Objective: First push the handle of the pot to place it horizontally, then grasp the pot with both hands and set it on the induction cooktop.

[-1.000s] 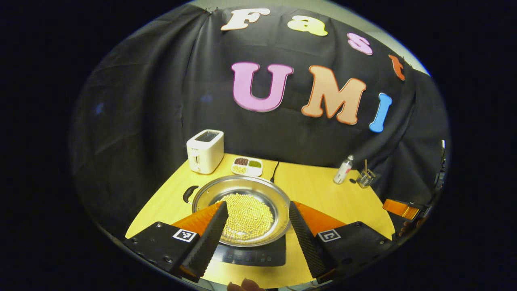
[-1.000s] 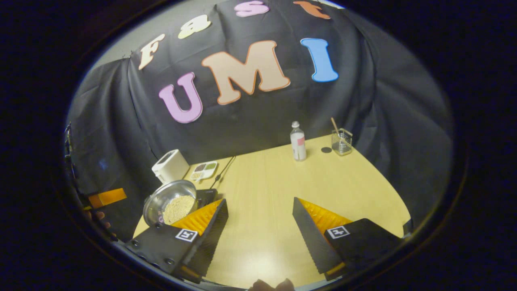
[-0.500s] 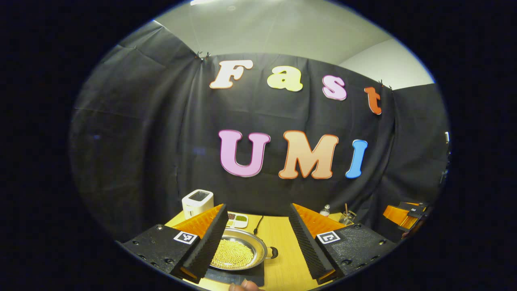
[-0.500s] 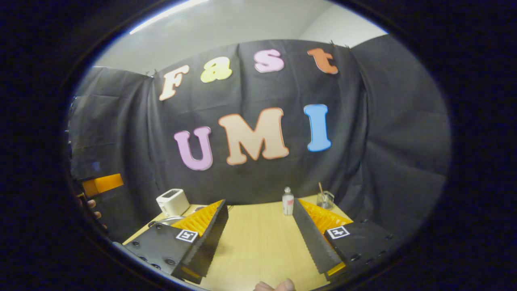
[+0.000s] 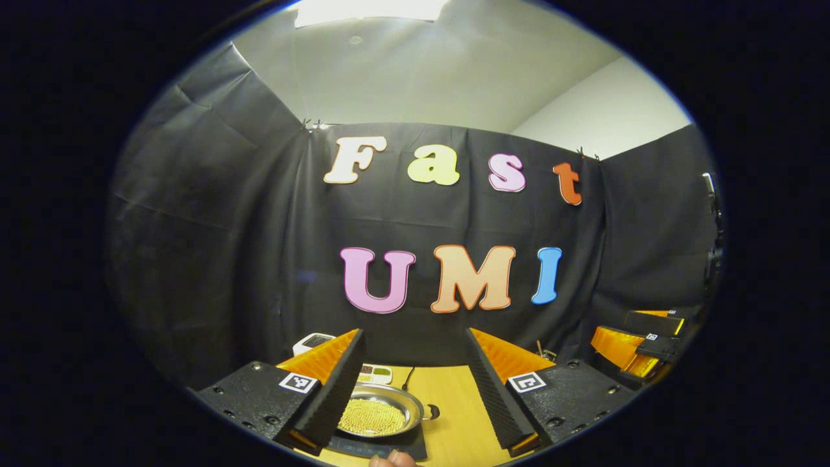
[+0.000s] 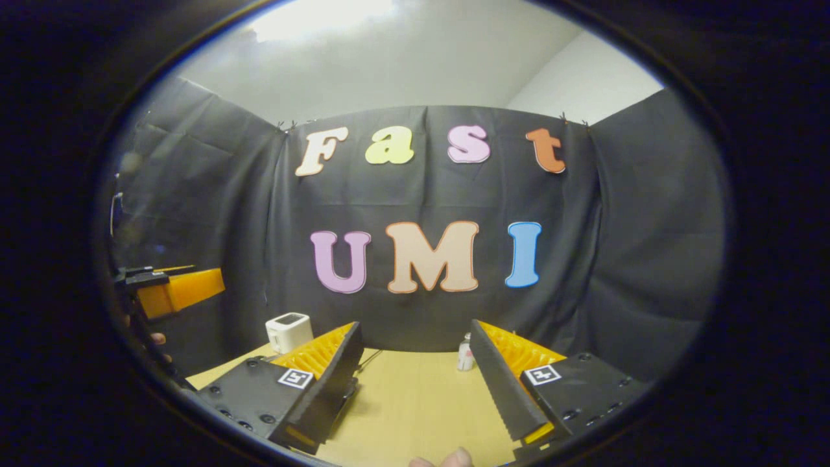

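We find the pot (image 5: 379, 416) seated on the induction cooktop (image 5: 415, 449), handle at 3 o'clock, both left gripper (image 5: 415, 402) and right gripper (image 6: 415, 389) fingers apart and empty, so we judge the task complete.

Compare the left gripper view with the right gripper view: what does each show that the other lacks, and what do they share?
Left gripper view: the pot of beans sitting on the cooktop, a small sectioned dish behind it, and the right gripper off to one side. Right gripper view: a bottle and the left gripper. Shared: the toaster and the wooden table.
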### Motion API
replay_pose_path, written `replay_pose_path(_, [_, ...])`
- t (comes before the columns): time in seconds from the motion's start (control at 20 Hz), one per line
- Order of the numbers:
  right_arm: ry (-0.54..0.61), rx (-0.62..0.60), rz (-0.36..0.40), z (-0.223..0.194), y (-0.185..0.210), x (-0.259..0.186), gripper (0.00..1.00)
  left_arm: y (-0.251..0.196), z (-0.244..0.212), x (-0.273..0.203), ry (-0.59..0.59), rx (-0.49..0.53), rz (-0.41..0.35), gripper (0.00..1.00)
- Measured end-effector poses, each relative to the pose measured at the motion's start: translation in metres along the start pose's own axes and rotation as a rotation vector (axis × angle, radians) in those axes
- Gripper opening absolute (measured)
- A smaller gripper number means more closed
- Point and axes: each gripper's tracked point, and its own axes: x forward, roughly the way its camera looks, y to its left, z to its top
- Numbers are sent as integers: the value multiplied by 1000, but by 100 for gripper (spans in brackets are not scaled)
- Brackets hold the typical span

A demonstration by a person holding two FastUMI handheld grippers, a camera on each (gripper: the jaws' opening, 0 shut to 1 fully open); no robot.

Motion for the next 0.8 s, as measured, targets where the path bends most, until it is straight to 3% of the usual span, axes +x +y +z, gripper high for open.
replay_pose_path(0.05, [-4,19,-11,4,0,-2,97,-1,5,-3,-6,3,-6,92])
replay_pose_path(0.2, [-12,83,-20,12,-3,-4,97,7,0,-12,13,18,13,88])
replay_pose_path(0.8, [-27,69,-40,17,-29,-26,97,-17,-5,-14,36,-28,6,92])
